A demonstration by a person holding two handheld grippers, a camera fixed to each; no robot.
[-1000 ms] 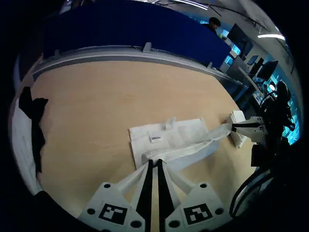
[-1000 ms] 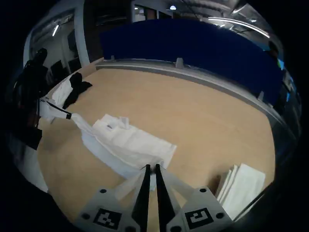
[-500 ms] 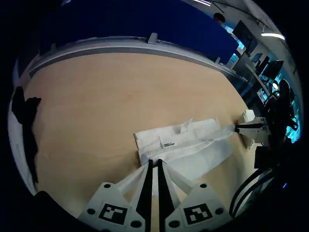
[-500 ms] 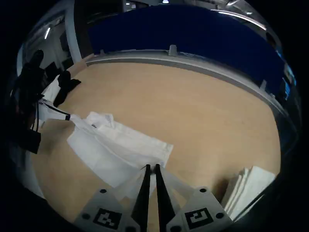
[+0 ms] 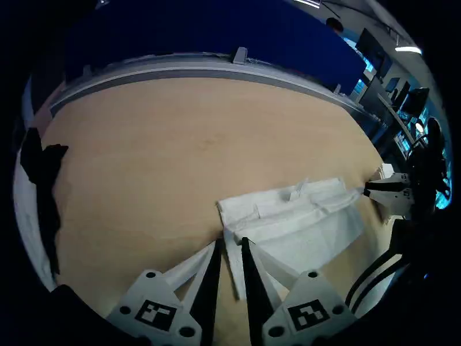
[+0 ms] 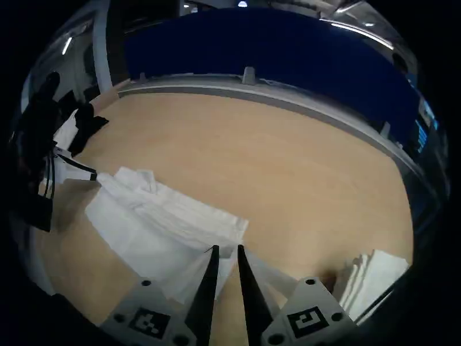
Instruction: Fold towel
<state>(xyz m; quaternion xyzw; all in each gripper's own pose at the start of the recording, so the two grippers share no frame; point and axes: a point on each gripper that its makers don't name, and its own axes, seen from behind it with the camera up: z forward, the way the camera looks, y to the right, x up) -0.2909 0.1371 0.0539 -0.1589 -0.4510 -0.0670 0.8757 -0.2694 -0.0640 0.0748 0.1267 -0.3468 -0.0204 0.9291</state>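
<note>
A white towel (image 5: 288,219) lies folded in a long band on the wooden table (image 5: 173,132). In the left gripper view, my left gripper (image 5: 231,241) is at the towel's near end, its fingers parted a little, with a strip of the towel's edge loose in the gap. The right gripper (image 5: 366,191) points at the towel's far corner. In the right gripper view the towel (image 6: 167,219) stretches to the left, and my right gripper (image 6: 226,248) stands slightly open over its near corner. The left gripper (image 6: 92,173) is at the other end.
A stack of folded white towels (image 6: 374,277) sits at the table's right edge, also visible as the stack (image 5: 383,171) behind the right gripper. A black cloth (image 5: 43,167) lies on white fabric at the left edge. A blue partition (image 5: 201,29) runs along the far side.
Both grippers carried the lifted towel edge over and down onto the rest of the towel. Their fingers, pinched on the cloth before, have now parted.
</note>
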